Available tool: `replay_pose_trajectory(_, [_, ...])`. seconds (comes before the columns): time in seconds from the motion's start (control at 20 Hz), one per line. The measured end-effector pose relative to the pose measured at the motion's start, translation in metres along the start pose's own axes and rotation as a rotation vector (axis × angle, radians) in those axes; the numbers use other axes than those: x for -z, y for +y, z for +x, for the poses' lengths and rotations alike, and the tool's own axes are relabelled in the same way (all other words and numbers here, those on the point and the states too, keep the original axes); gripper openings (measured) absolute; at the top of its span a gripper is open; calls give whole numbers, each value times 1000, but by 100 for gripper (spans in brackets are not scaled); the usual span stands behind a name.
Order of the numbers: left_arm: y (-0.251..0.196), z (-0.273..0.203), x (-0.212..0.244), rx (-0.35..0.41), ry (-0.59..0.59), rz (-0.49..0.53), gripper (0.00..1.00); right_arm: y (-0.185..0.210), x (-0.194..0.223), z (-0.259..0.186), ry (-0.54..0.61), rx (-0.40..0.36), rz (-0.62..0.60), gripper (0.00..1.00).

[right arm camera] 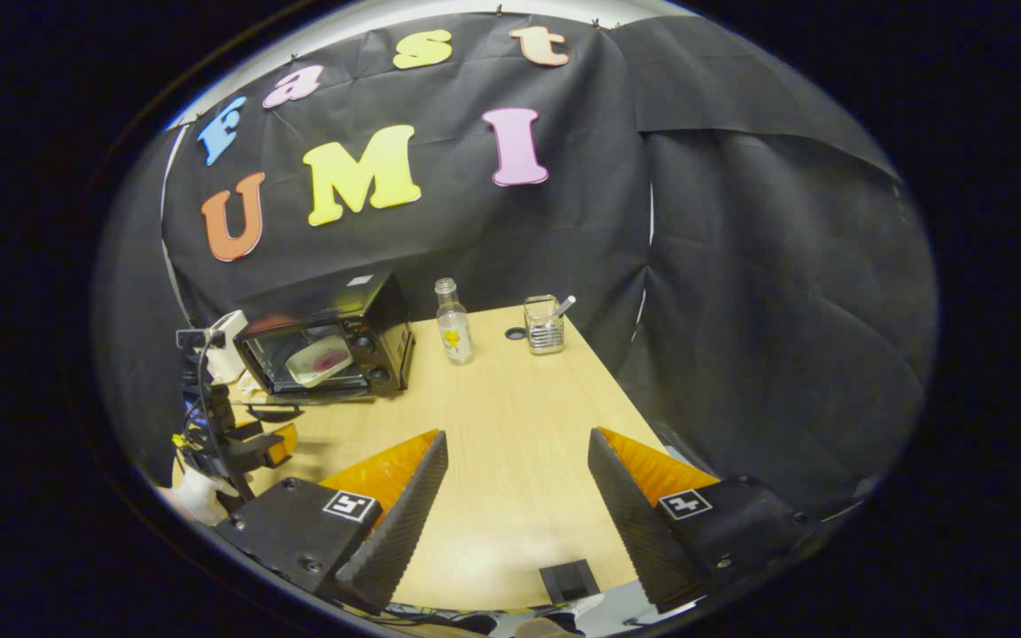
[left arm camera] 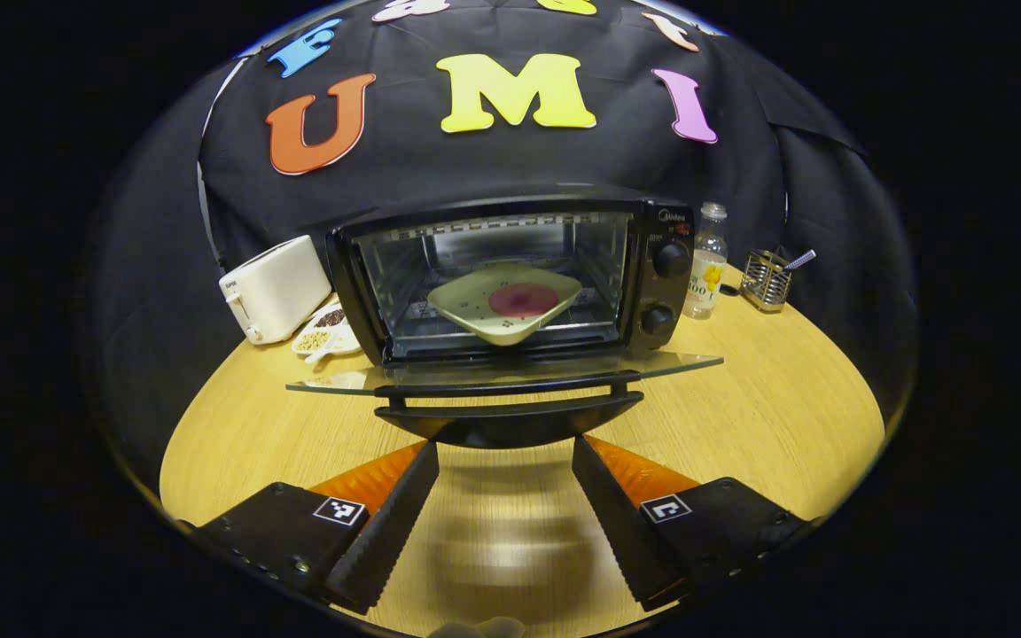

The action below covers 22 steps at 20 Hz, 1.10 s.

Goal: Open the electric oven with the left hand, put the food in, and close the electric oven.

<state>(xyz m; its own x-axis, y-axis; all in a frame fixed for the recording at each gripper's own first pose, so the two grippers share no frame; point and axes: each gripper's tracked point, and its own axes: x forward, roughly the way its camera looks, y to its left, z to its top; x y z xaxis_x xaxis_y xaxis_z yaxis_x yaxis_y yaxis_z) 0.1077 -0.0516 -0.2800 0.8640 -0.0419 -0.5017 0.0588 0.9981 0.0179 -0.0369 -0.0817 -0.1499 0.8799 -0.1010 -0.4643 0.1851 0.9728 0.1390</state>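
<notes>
White toaster (left arm camera: pixel 273 288) sits at far left, clear of my work. Black electric oven (left arm camera: pixel 510 279) has its glass door (left arm camera: pixel 502 372) dropped flat; the pale square plate with red food (left arm camera: pixel 509 303) rests on the rack inside. My left gripper (left arm camera: pixel 504 456) faces the door handle, jaws spread, empty. Right gripper (right arm camera: pixel 518 447) hangs over bare wooden table (right arm camera: pixel 510 416), jaws spread. I judge closing remains; the door's front edge has open room.

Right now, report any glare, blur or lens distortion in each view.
Left gripper view: fisheye bows the table edge and the open oven door, whose glass catches reflections; a soft shadow lies between the left gripper jaws. Right gripper view: the oven is small and curved near the rim; a glare patch on the table ahead of the right gripper.
</notes>
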Motion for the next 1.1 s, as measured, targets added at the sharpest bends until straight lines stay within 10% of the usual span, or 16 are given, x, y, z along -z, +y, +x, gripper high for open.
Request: replay_pose_trajectory(1.1, [-11,34,-95,26,-125,33,97,-18,-1,-2,-4,45,38,100])
